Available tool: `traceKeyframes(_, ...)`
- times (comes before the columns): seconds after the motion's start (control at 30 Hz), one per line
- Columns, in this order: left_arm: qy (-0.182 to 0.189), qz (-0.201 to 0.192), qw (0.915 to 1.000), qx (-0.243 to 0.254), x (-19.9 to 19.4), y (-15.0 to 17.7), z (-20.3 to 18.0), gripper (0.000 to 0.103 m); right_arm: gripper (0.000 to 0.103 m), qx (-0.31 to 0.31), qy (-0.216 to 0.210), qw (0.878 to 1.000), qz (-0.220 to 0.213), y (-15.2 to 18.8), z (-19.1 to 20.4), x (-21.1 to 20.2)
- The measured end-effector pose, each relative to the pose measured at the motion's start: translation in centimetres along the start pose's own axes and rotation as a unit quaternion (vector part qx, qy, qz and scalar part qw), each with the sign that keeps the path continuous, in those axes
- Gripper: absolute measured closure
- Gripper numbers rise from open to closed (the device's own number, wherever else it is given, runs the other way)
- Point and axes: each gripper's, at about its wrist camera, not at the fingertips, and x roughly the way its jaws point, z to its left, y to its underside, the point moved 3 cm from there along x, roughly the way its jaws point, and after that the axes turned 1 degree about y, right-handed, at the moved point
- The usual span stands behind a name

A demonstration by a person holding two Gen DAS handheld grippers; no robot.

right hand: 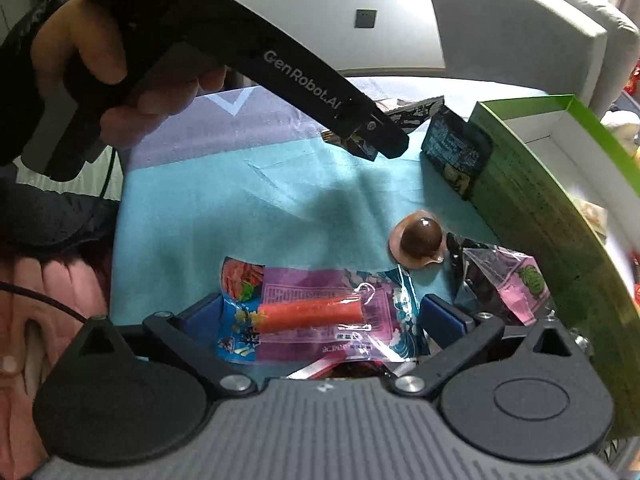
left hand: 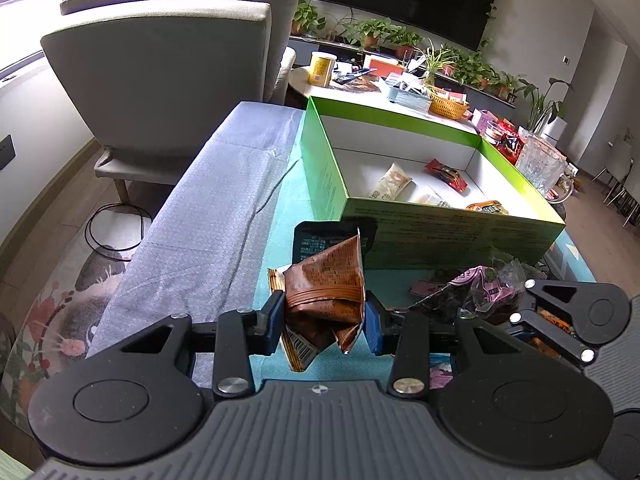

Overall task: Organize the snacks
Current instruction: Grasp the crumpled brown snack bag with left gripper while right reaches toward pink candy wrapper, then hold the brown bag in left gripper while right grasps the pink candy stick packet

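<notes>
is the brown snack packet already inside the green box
No, the left tool holds the brown snack packet outside the green box.

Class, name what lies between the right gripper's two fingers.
A clear packet holding an orange stick, lying on the teal cloth, untouched, in the right wrist view.

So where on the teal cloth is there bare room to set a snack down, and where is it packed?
Bare teal cloth runs between the hand-held left gripper and the purple-and-blue crab-stick packet. The grey cloth strip beside the green cardboard box is also free. It is crowded along the box's front wall: brown domed sweet, clear pink-printed bags.
</notes>
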Motion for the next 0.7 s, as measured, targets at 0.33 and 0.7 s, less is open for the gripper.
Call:
traceKeyframes(0.33,0.001,-0.003,1.0,-0.008,-0.1,0.1,0.4,0.066,0.044,0.032,0.001,0.999,-0.015,0.1,-0.3,0.6)
traceKeyframes(0.7,0.004,-0.005,0.9999,-0.015,-0.5,0.2,0.7,0.066,0.044,0.116,0.017,0.991,-0.056,0.8,-1.1,0.4)
